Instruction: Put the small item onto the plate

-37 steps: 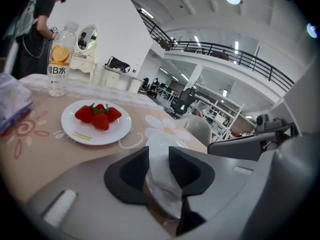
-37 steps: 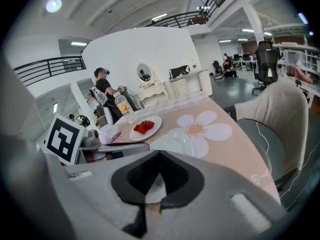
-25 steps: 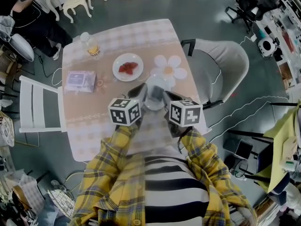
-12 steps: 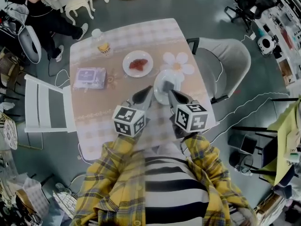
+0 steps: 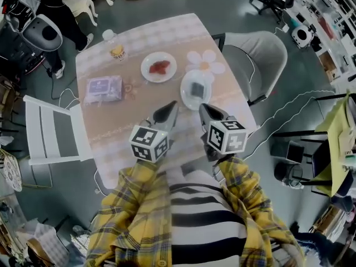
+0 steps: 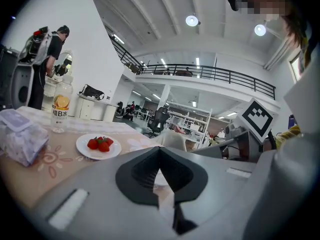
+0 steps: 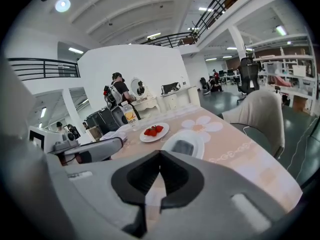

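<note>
Left tongs (image 5: 166, 113) and right tongs (image 5: 208, 113) both closed, empty, hovering nearside of the plate (image 5: 184, 95) holding the small dark item (image 5: 196, 88).

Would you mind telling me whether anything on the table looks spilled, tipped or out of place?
Nothing stands out. The bottle stands upright, the strawberries sit on their plate, the dark item lies on the other plate, and the tissue pack lies flat.
</note>
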Demonstrator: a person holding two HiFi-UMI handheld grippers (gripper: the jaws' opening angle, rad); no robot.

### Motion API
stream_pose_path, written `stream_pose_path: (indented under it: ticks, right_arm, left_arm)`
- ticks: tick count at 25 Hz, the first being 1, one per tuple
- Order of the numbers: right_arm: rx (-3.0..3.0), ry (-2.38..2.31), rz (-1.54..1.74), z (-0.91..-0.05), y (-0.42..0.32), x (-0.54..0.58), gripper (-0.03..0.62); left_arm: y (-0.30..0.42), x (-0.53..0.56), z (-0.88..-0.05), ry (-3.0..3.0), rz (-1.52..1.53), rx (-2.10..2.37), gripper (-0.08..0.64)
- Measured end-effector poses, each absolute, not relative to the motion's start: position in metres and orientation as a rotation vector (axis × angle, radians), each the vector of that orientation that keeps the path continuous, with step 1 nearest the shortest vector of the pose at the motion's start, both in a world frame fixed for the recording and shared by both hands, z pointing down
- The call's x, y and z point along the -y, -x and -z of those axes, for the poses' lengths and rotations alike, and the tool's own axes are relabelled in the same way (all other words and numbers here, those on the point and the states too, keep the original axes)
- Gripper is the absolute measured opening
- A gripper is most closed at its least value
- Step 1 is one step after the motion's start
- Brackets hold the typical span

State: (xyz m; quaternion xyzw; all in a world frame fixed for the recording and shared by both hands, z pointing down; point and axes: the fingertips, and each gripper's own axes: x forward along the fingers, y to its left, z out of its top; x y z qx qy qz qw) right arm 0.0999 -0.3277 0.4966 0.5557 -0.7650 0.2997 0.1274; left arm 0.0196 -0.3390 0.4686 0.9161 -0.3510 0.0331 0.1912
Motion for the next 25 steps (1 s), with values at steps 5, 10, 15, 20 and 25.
stream_pose_path:
  ticks: [5, 10, 15, 20, 25]
  right_arm:
    - [2.279, -1.605, -0.806, -0.486, -0.096, 0.311, 0.002]
    - [2.304, -1.595, -0.738, -0.478, -0.099, 0.282, 0.002]
    - [2.309, -1.619, -0.7, -0.48, -0.107, 0.25, 0.002]
    - [2.325, -1.647, -0.68, -0.477, -0.108, 0.22, 0.002]
    - [2.348, -1.639, -0.65, -0.473, -0.103, 0.189, 0.002]
  left_arm:
    - [-0.034, 0.319, -0.461, -2.606, -0.088, 0.968, -0.002]
    - [-0.055, 0.287, -0.464, -2.597, -0.111, 0.95, -0.002]
    - [-0.074, 0.257, -0.465, -2.592, -0.125, 0.925, -0.002]
    - [-0.08, 0.23, -0.46, -2.607, -0.128, 0.93, -0.002]
    - [-0.079, 0.198, -0.458, -2.617, -0.118, 0.933, -0.002]
